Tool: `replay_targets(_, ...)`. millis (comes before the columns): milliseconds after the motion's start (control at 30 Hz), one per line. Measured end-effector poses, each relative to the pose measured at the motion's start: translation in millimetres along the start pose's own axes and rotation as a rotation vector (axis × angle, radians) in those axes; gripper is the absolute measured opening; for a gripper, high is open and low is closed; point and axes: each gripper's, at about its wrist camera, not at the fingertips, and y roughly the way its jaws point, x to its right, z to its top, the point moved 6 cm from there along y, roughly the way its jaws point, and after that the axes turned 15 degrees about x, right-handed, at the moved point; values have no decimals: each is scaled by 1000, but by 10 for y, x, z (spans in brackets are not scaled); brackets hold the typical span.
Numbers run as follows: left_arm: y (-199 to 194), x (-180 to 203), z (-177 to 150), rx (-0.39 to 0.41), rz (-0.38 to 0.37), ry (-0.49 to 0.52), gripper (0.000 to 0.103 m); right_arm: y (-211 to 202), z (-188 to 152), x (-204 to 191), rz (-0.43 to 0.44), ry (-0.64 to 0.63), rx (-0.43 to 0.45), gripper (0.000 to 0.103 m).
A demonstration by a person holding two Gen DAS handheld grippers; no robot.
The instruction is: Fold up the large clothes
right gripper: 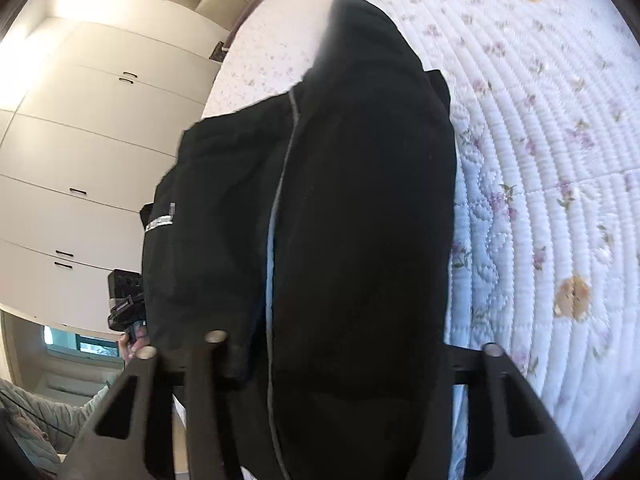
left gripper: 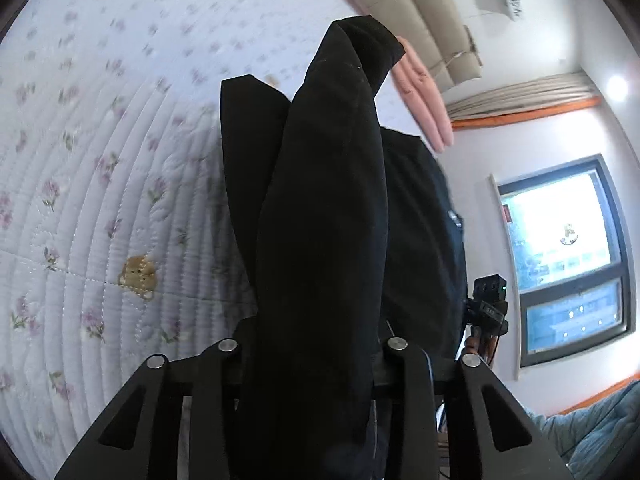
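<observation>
A large black garment [left gripper: 328, 220] hangs lifted above the bed, stretched between both grippers. In the left wrist view my left gripper [left gripper: 316, 360] is shut on a thick fold of it; the cloth hides the fingertips. In the right wrist view my right gripper [right gripper: 344, 352] is shut on another bunched fold of the same garment [right gripper: 360, 200], which has a grey zipper line and a small white label. The other gripper shows small in each view: the right one [left gripper: 488, 308] and the left one [right gripper: 124, 300].
A white quilted bedspread with purple flowers [left gripper: 100, 160] [right gripper: 540, 160] lies under the garment. A pink pillow [left gripper: 424, 96] and beige headboard sit at the bed's head. White cupboards [right gripper: 80, 140] stand on one side, a window [left gripper: 560, 260] on the other.
</observation>
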Motion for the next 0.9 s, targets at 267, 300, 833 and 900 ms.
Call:
replay_targets(267, -242, 511, 16, 44, -75, 78, 33, -255, -57, -561, 12, -78, 71, 39)
replay_targets(300, -297, 594, 6, 46, -86, 96, 33, -312, -107, -656, 12, -97, 77, 38)
replay_targets(833, -1625, 1417, -761, 74, -212, 215, 33, -1224, -701, -1431, 5, -167, 158, 38)
replay_targets(900, -1716, 1381, -975, 70, -205, 192, 33, -1270, -818, -1448, -6, -170, 141, 38)
